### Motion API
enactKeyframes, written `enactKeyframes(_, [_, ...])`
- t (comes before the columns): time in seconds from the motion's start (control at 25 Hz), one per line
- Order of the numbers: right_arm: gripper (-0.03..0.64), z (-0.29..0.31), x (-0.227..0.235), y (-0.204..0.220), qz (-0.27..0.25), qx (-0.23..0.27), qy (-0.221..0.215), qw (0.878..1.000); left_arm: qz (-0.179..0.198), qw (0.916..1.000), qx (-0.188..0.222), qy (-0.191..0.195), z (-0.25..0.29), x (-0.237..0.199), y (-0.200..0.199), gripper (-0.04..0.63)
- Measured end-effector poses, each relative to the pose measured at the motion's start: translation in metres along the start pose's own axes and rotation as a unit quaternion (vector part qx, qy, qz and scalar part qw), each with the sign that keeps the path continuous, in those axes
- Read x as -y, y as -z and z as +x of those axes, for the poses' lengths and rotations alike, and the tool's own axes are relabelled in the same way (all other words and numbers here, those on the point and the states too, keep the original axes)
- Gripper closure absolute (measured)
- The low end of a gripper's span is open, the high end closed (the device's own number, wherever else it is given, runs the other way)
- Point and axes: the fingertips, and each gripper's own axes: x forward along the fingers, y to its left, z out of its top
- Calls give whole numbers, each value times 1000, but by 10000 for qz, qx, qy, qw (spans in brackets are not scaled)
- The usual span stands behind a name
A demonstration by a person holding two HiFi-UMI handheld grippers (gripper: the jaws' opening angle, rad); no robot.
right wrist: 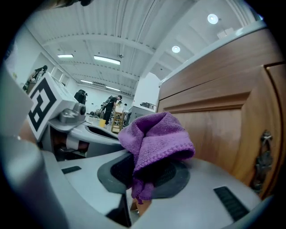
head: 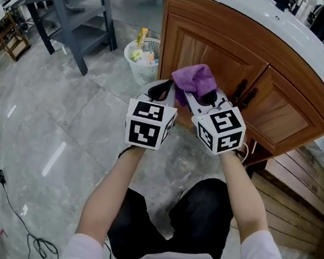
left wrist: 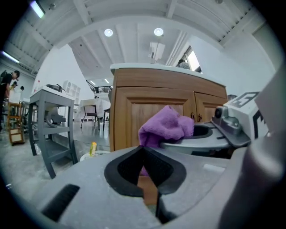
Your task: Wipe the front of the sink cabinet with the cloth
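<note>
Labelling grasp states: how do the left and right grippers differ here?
The right gripper is shut on the purple cloth, which bunches up over its jaws. The left gripper has its jaws together with nothing between them. In the head view the right gripper faces a door of the cabinet, while the left gripper is out by its corner edge. Both are held side by side, pointing at the cabinet.

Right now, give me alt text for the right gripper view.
The right gripper is shut on a bunched purple cloth, held close to the wooden sink cabinet door. The left gripper sits alongside at left.
</note>
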Motion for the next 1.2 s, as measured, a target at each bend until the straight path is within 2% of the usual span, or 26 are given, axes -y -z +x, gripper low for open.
enactKeyframes(0.28, [549, 68, -31, 18, -258, -71, -286, 9992, -36, 9987, -105, -490, -20, -39, 16, 591])
enactKeyframes(0.6, [549, 115, -43, 43, -300, -237, -300, 9988, -46, 9962, -237, -835, -33, -63, 30, 591])
enactKeyframes(0.84, [549, 114, -35, 52, -234, -244, -174, 9993, -124, 9961, -265, -833, -32, -61, 36, 591])
enactKeyframes(1.2, [549, 89, -23, 48, -361, -183, -89, 9991, -255, 9981, -123, -541, -18, -39, 29, 591])
